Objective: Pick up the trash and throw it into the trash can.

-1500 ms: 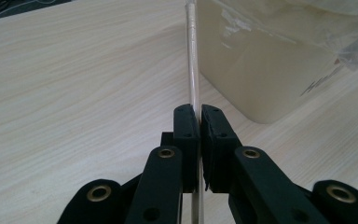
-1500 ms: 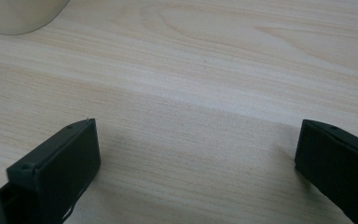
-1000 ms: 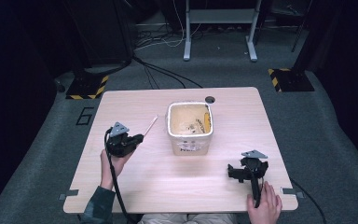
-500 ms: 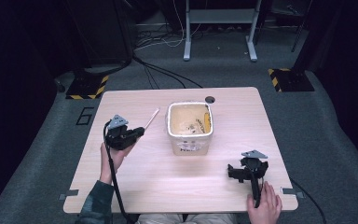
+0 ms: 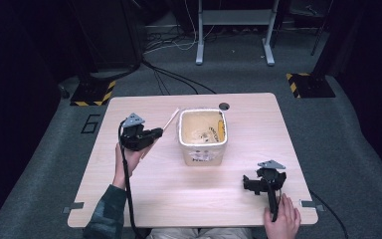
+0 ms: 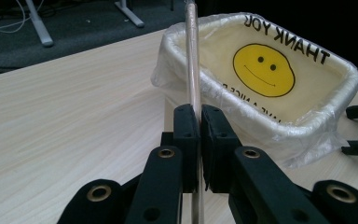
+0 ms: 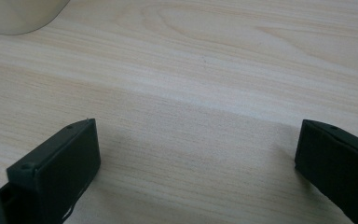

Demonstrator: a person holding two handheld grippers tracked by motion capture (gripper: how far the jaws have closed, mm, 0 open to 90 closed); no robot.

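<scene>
while a thin wooden stick (image 6: 193, 70) is pinched upright between its jaws, the left hand-held gripper (image 5: 155, 133) hangs just left of the lined tub (image 5: 202, 158).

the stick runs up past the jaw tips, its upper end level with the tub's near rim in the left gripper view, above the tabletop (image 5: 144, 194) and apart from it. the tub stands mid-tabletop, a clear plastic bag (image 6: 303, 135) with a yellow smiley face folded over its rim. well apart at the near right edge, the right hand-held gripper (image 7: 198, 156) rests low over bare wood, jaws spread wide, nothing between them.
</scene>
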